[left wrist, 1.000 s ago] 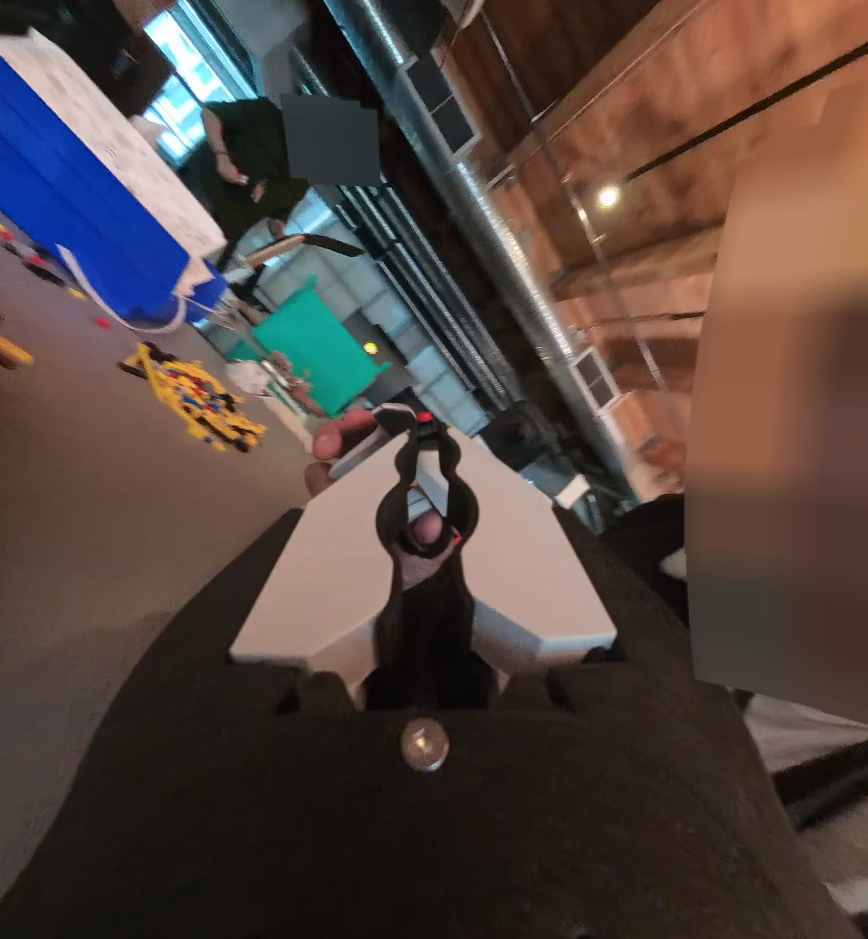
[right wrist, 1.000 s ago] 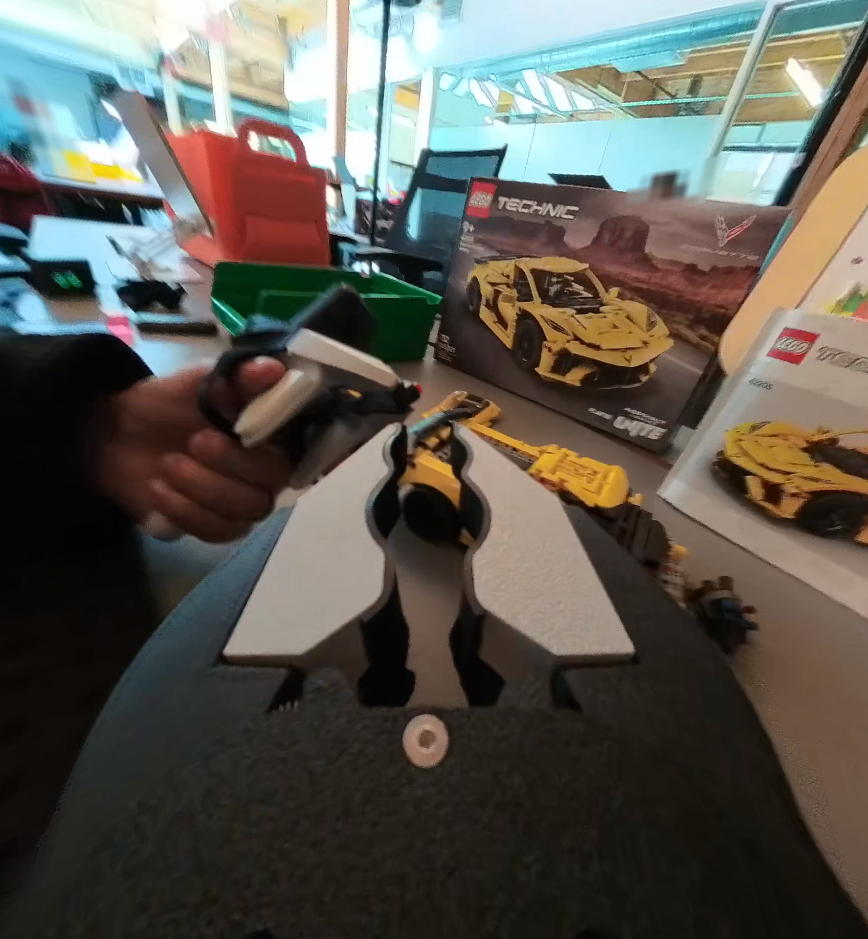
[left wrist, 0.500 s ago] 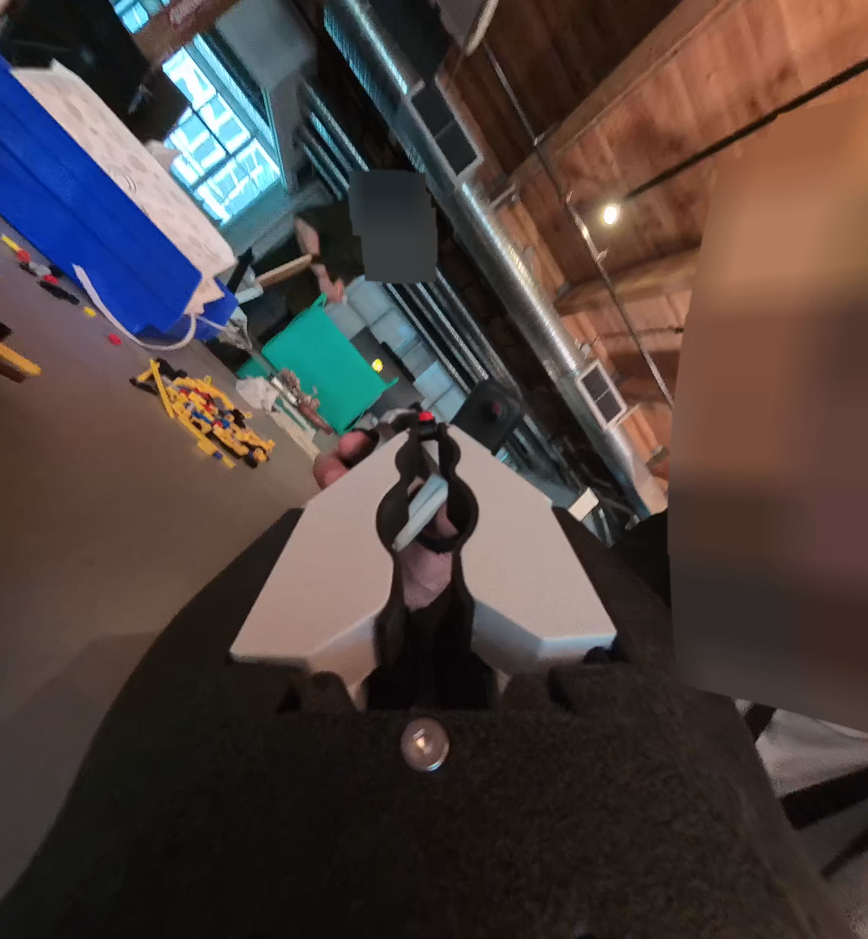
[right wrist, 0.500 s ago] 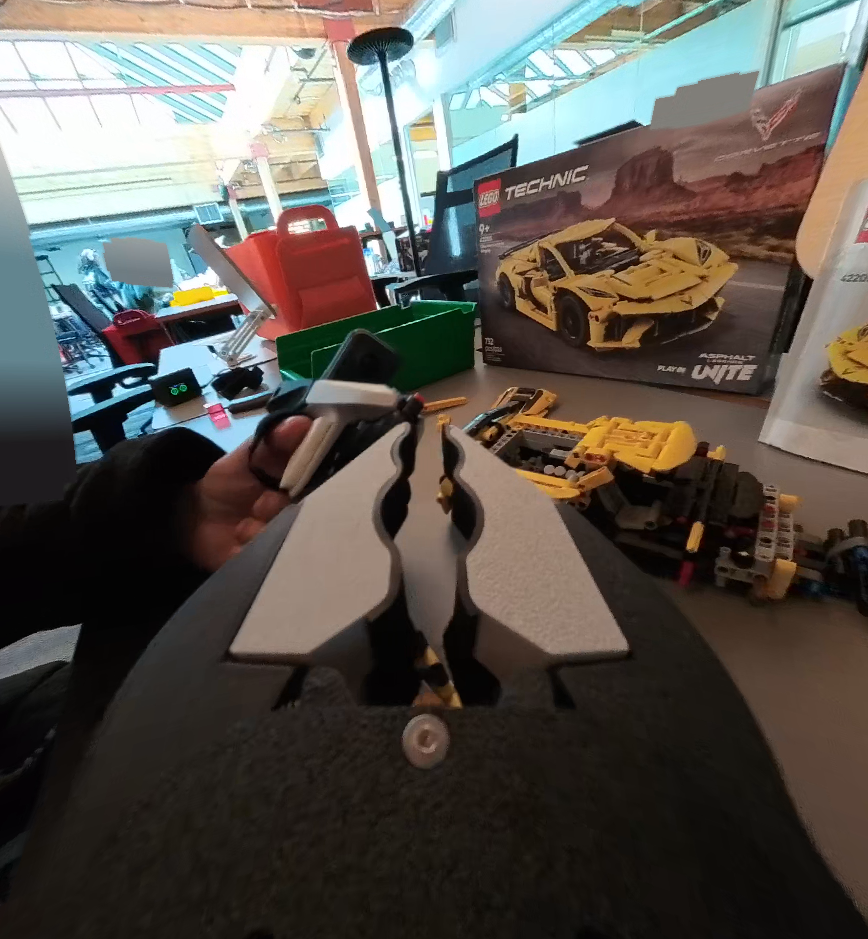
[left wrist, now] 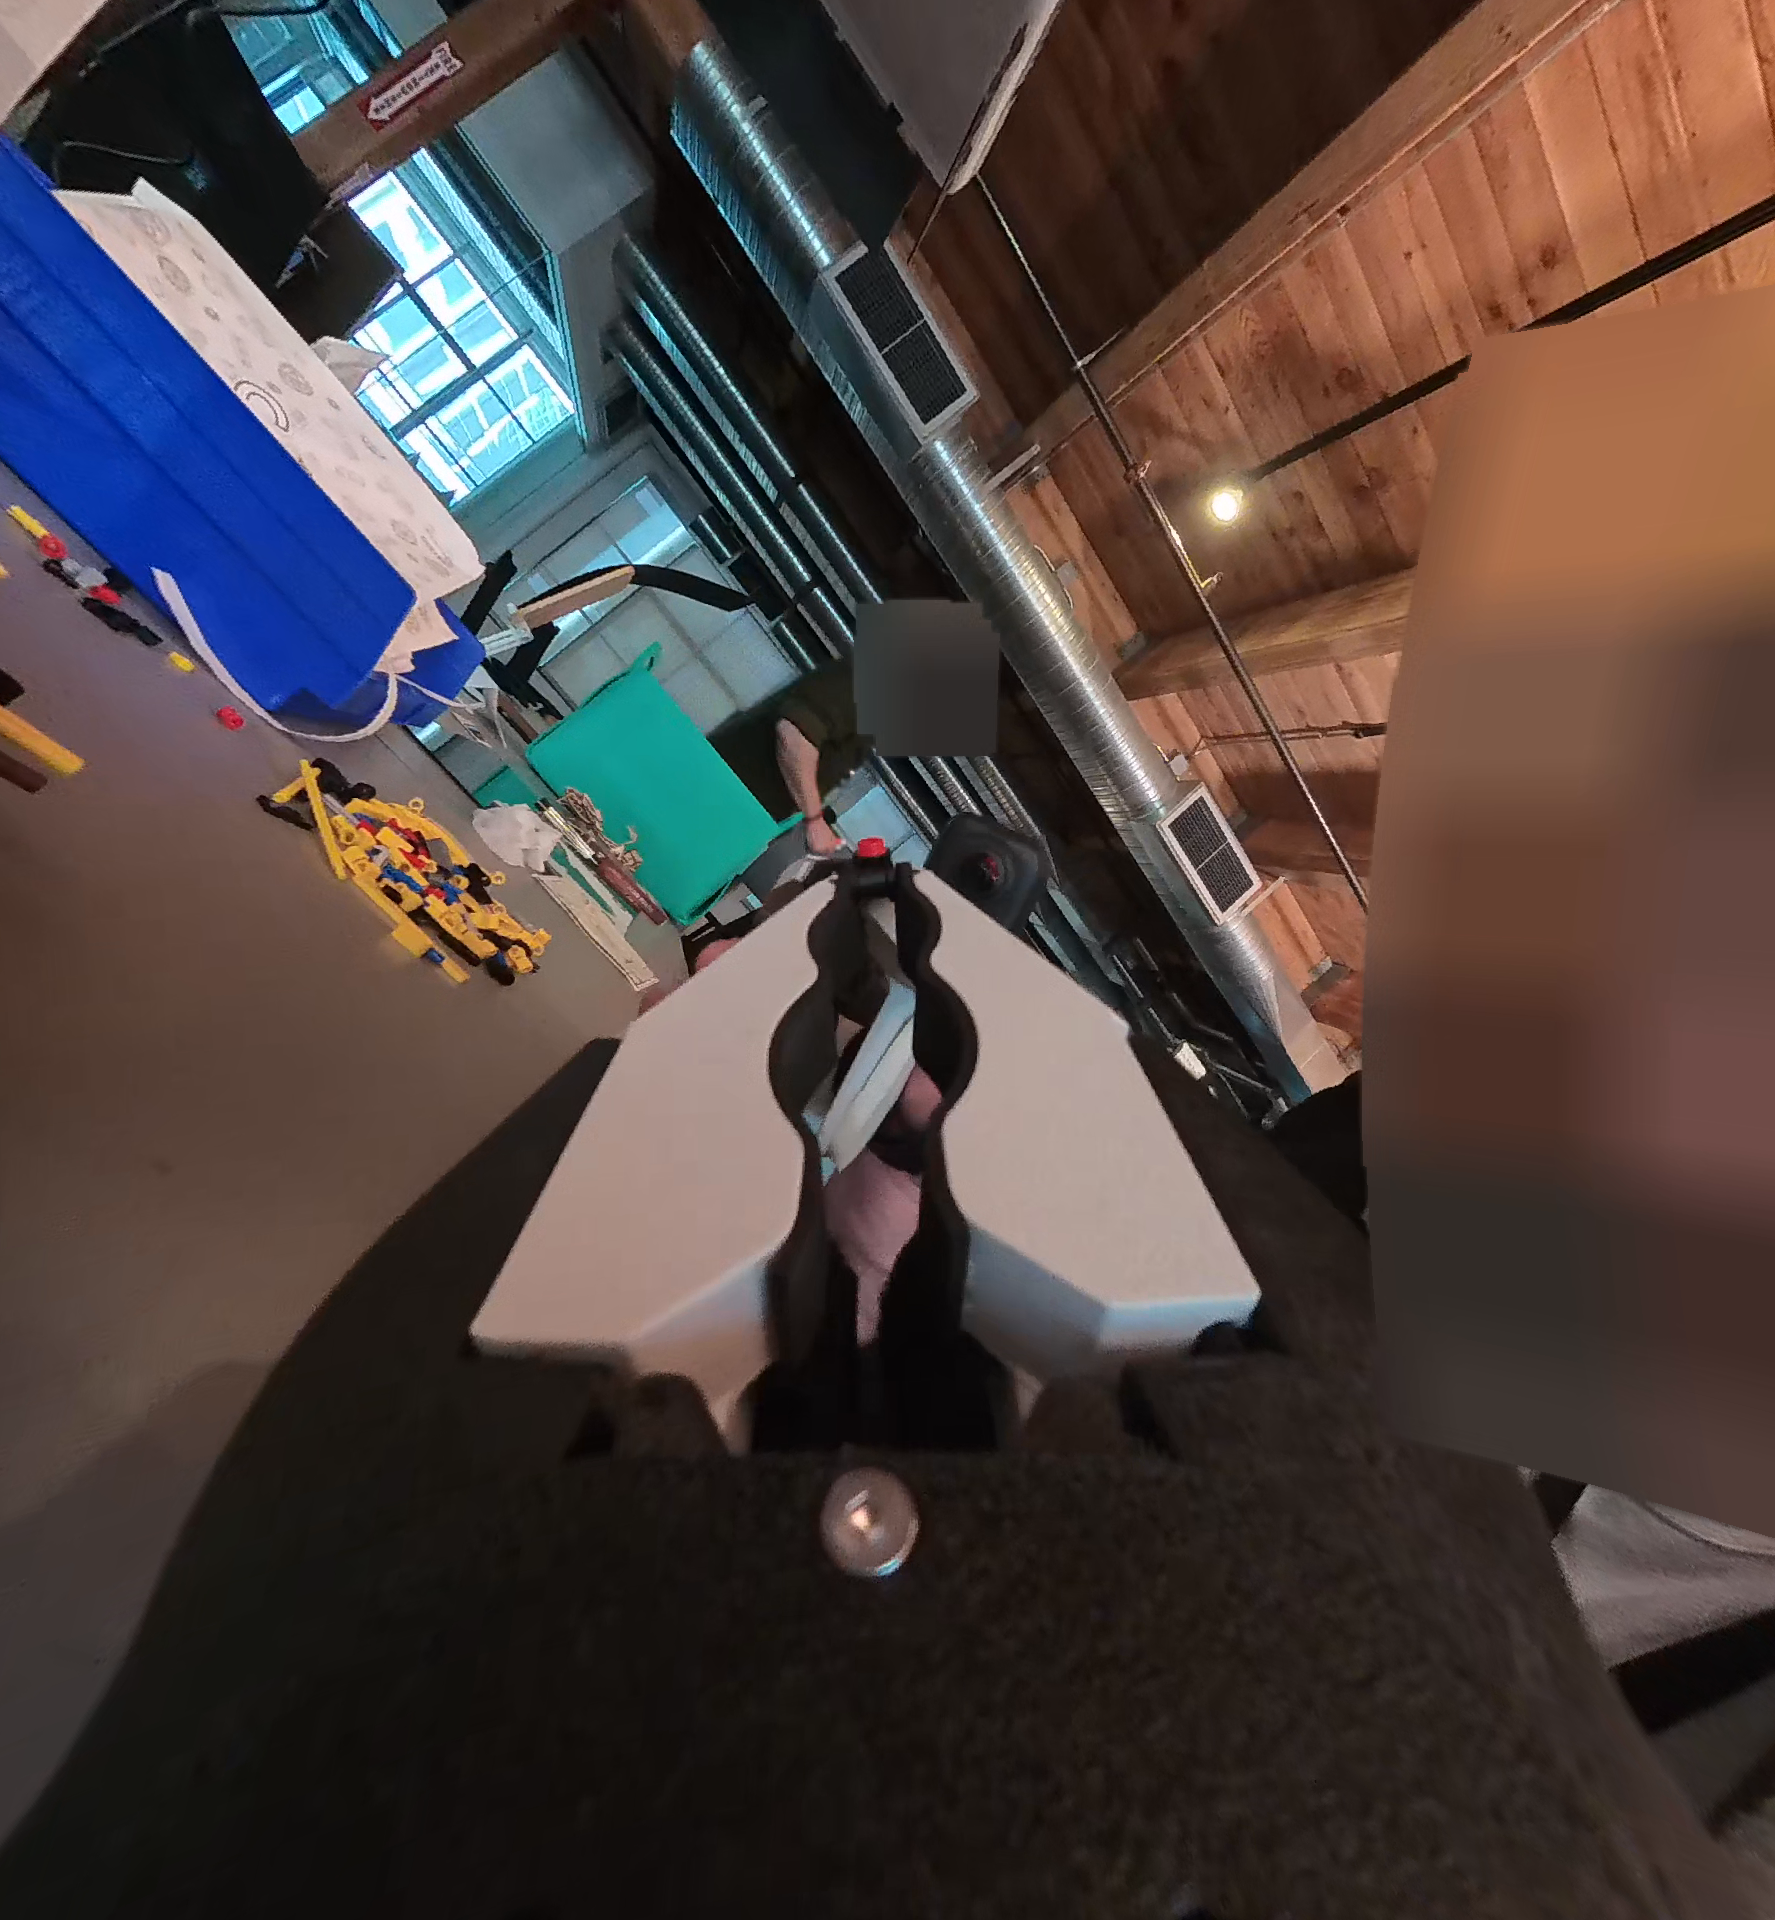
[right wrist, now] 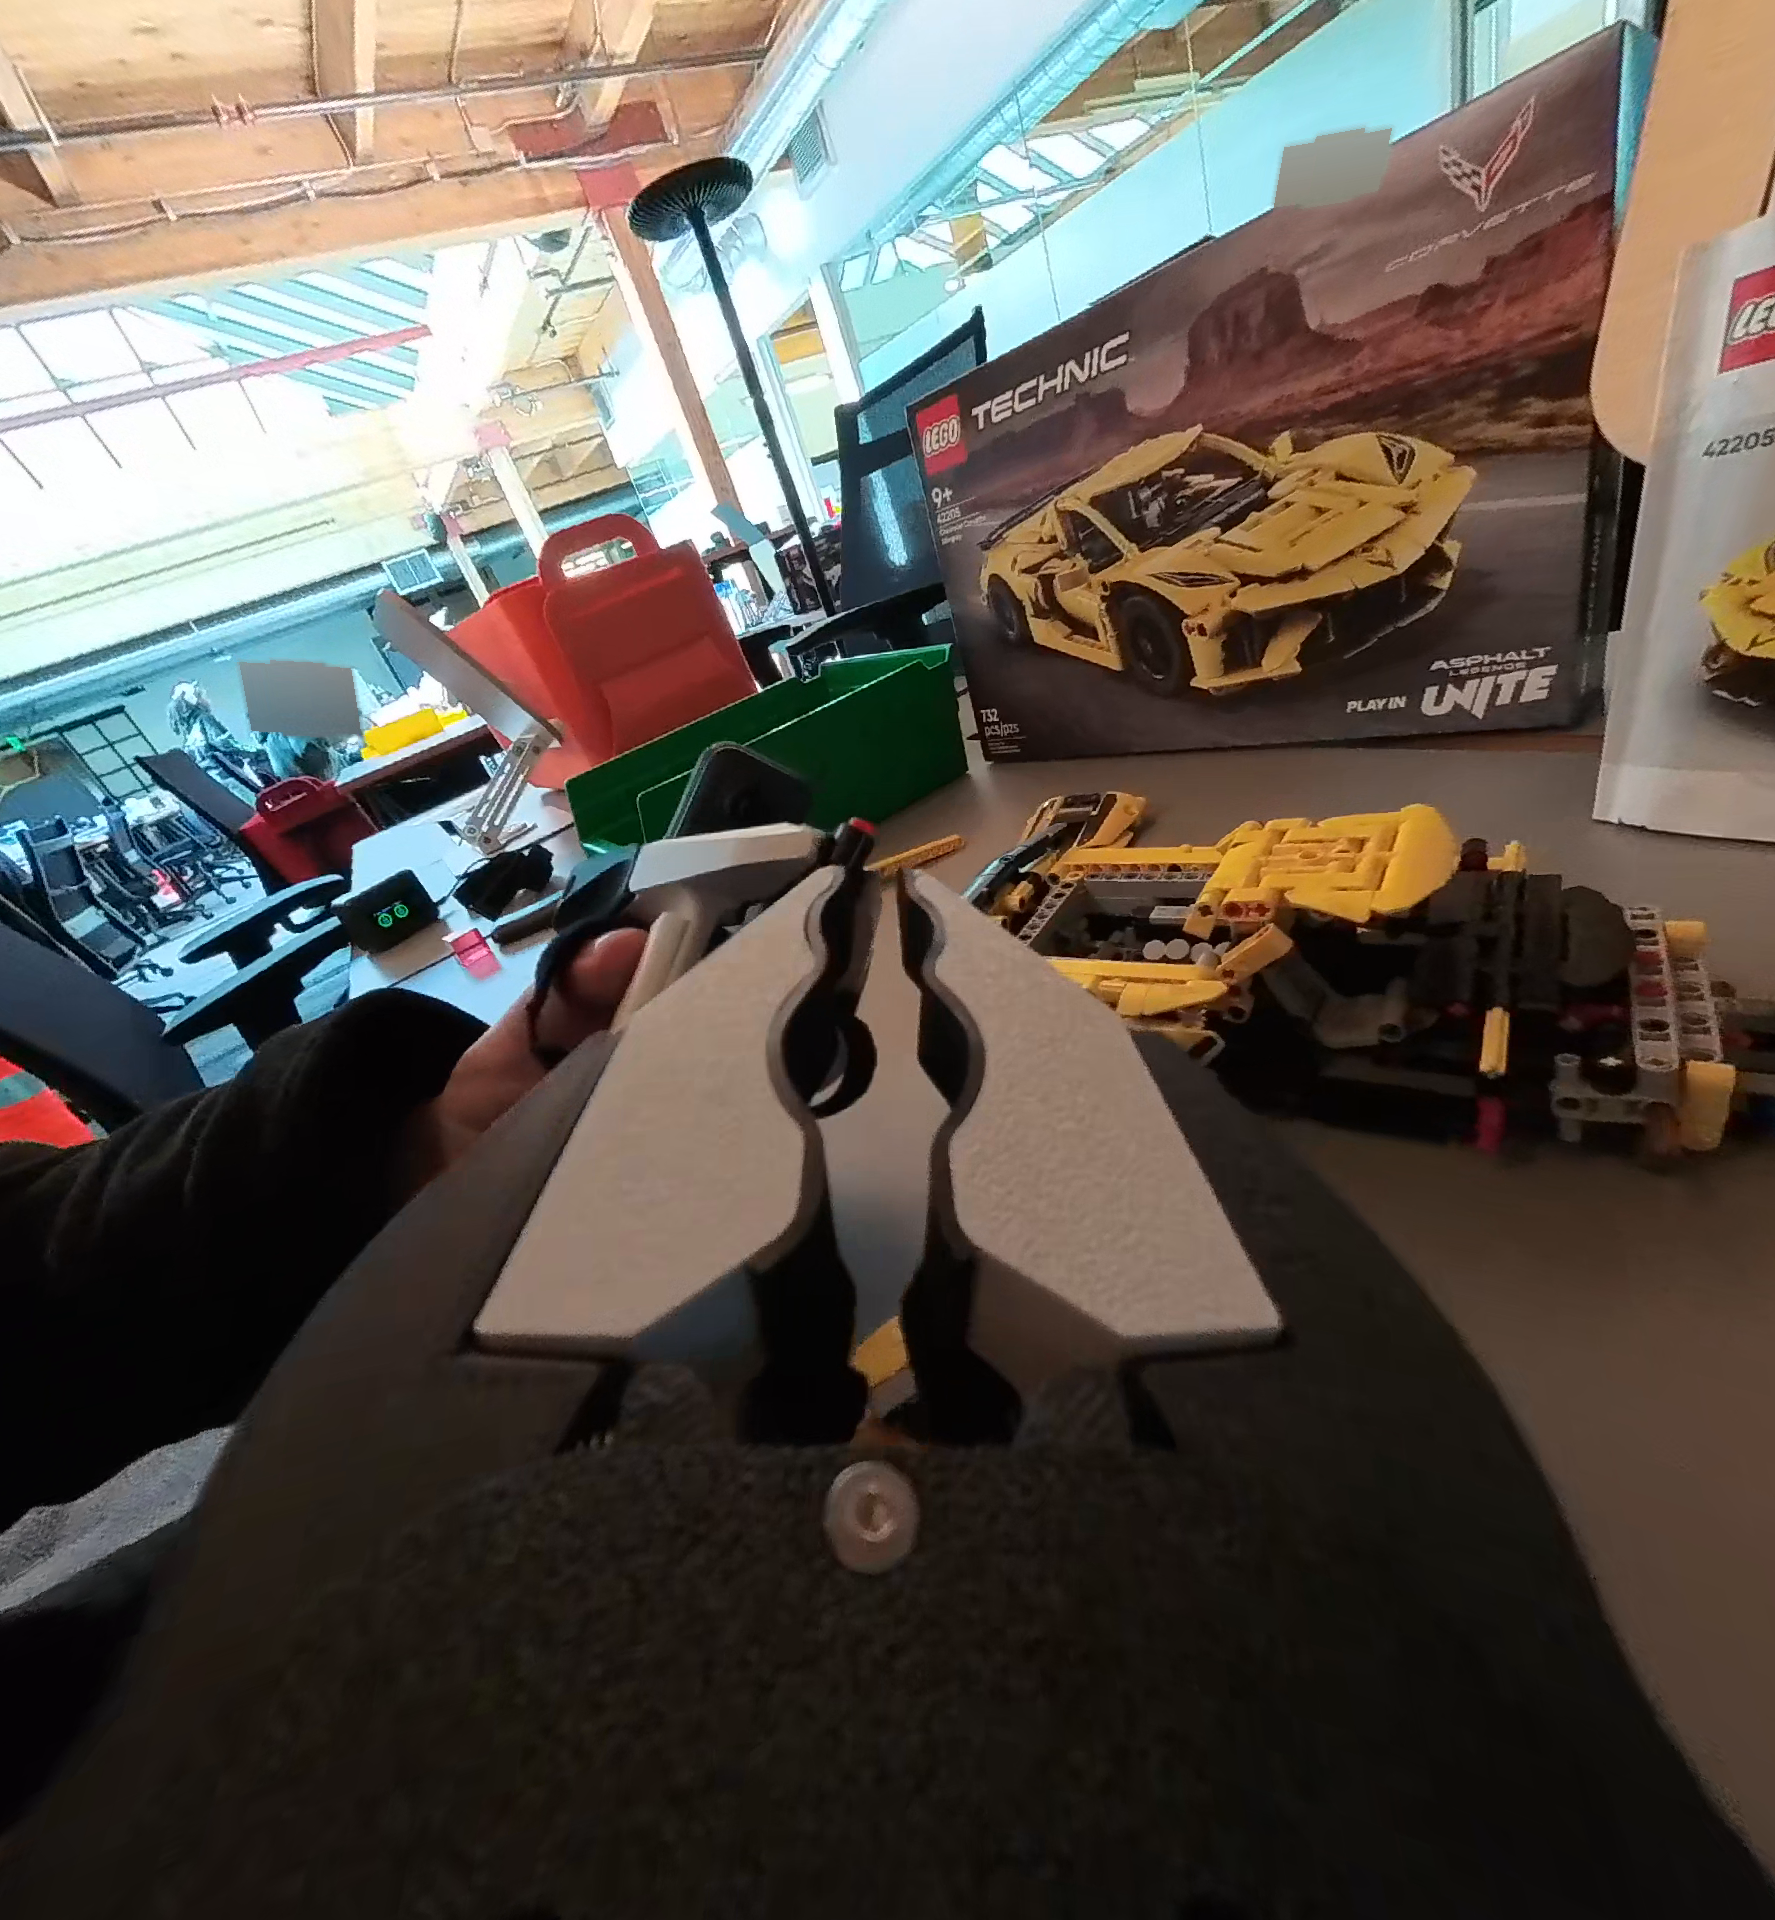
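My left gripper (left wrist: 870,896) is shut on a small black pin with a red tip (left wrist: 870,850), pinched at the very fingertips and held in the air. My right gripper (right wrist: 883,883) faces it tip to tip; its jaws stand a narrow gap apart with nothing between them. In the right wrist view the left gripper (right wrist: 717,862) is held in a hand (right wrist: 550,997), and the red-tipped pin (right wrist: 859,831) is just left of my right fingertips. A partly built yellow and black brick car (right wrist: 1330,935) lies on the grey table (right wrist: 1485,1299) to the right.
The set's box (right wrist: 1278,468) and a booklet (right wrist: 1745,520) stand behind the car. A green bin (right wrist: 810,748) and a red container (right wrist: 634,634) are farther left. In the left wrist view, loose yellow pieces (left wrist: 415,883) and a blue bin (left wrist: 135,468) sit on the table. The grippers are tip to tip, or close to it.
My right gripper's jaws have narrowed from a wide gap to a thin one. The two grippers have drawn tip to tip. The left gripper stays shut on the pin. A person behind walked right.
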The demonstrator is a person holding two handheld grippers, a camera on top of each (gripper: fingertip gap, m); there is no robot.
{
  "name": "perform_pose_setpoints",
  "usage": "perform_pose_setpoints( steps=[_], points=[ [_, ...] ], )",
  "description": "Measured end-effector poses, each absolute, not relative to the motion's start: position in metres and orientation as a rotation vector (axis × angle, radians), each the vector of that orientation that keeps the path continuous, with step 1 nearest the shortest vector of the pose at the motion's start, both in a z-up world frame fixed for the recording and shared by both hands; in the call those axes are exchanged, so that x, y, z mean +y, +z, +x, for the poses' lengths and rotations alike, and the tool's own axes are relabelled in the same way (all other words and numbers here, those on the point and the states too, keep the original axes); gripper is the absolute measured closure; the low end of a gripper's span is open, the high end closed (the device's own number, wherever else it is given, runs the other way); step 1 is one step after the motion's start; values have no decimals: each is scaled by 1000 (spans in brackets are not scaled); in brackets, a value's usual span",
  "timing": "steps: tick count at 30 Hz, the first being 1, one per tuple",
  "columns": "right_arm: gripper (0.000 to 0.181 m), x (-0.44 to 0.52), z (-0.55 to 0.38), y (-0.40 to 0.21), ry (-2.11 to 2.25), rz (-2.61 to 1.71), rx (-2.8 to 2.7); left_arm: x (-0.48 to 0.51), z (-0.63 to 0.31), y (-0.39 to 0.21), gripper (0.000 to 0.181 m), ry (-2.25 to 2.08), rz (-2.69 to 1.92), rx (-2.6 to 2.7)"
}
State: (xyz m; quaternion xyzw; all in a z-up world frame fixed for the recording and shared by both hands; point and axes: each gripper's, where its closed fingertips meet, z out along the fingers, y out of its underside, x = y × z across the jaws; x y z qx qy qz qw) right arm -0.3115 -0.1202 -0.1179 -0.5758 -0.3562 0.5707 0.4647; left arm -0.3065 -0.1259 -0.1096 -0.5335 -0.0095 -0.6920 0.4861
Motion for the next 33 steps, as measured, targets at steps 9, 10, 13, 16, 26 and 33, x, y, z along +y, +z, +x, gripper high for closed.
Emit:
perform_pose_setpoints(
  steps=[9,10,13,16,26,33],
  points=[
    [181,-118,-314,-124,1382,-1470,-830,-122,-307,-118,174,-1654,-1350,-46],
    [181,-116,-314,-127,1358,-1480,-837,-121,-307,-120,174,-1637,-1366,-47],
    [181,-114,-315,-132,1325,-1502,-849,-119,-307,-125,174,-1573,-1415,-37],
    [181,-113,-314,-131,1159,-1459,-907,-119,-306,-126,174,-1443,-1463,31],
    [181,-79,-291,-131,1115,-1490,-830,-125,-296,-137,181,-1164,-1583,248],
    [181,-64,-261,-144,1099,-1519,-988,-129,-293,-149,181,-1011,-1668,367]
  ],
)
